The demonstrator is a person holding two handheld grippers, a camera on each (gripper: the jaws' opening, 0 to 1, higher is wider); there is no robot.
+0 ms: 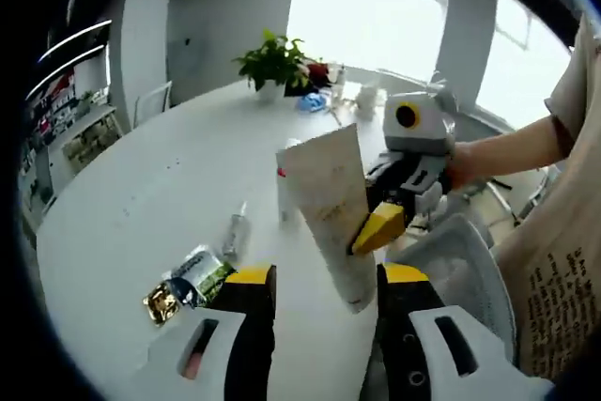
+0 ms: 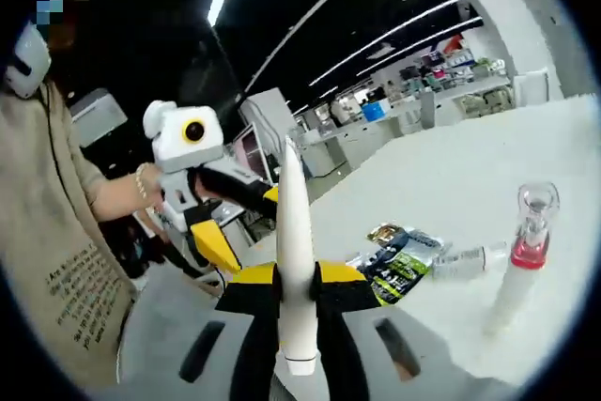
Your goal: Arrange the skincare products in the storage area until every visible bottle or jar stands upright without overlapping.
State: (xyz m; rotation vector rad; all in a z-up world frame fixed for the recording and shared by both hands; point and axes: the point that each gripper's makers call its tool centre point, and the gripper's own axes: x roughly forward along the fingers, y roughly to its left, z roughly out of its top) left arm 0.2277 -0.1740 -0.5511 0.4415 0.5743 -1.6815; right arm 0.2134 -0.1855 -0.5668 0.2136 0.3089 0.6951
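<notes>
A flat white tube (image 1: 324, 204) hangs over the table, its crimped wide end up. My right gripper (image 2: 296, 279) is shut on it, and the tube (image 2: 294, 232) appears edge-on between the yellow-tipped jaws. In the left gripper view that right gripper (image 1: 377, 230) reaches in from the right. My left gripper (image 1: 326, 277) is open, with the tube's lower end in the gap between its jaws; it stands close behind the tube (image 2: 244, 223) in the right gripper view. A tall white bottle (image 2: 528, 237) with a clear cap and red band stands upright on the table. A small clear vial (image 1: 235, 230) lies flat.
Green and gold sachets (image 1: 188, 281) lie on the white round table (image 1: 141, 194), next to the vial (image 2: 460, 260). A potted plant (image 1: 272, 63) and small items stand at the far edge. A grey chair (image 1: 460, 260) and a person's sleeve are at the right.
</notes>
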